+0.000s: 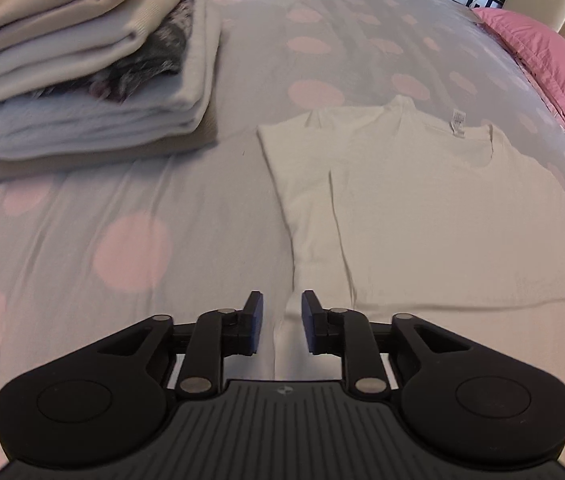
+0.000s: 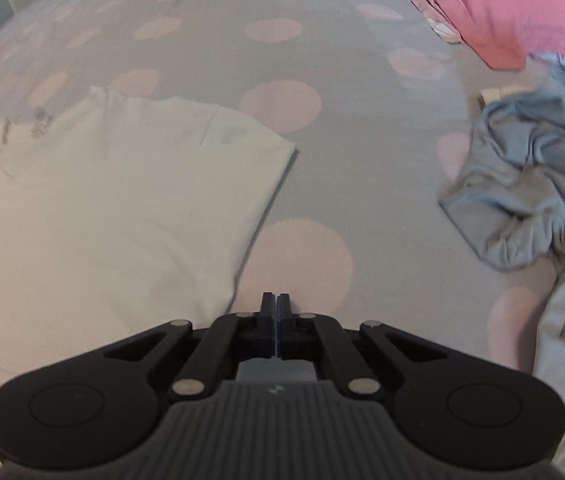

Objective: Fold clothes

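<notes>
Shirt (image 1: 422, 208) flat on bed (image 1: 122, 208), partly folded; left gripper (image 1: 282, 308) jaws apart, empty; right gripper (image 2: 277, 300) pinched closed, empty.

No text can be read anywhere. The small white label (image 1: 457, 123) at the neck of the white shirt (image 1: 422, 216) carries rows of print too fine to make out. A tiny pale emblem (image 1: 283, 391), no lettering, sits on each gripper's ribbed grey body.

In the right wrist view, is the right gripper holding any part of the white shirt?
No: the right gripper has its jaws shut on nothing, just beside the white shirt.
</notes>
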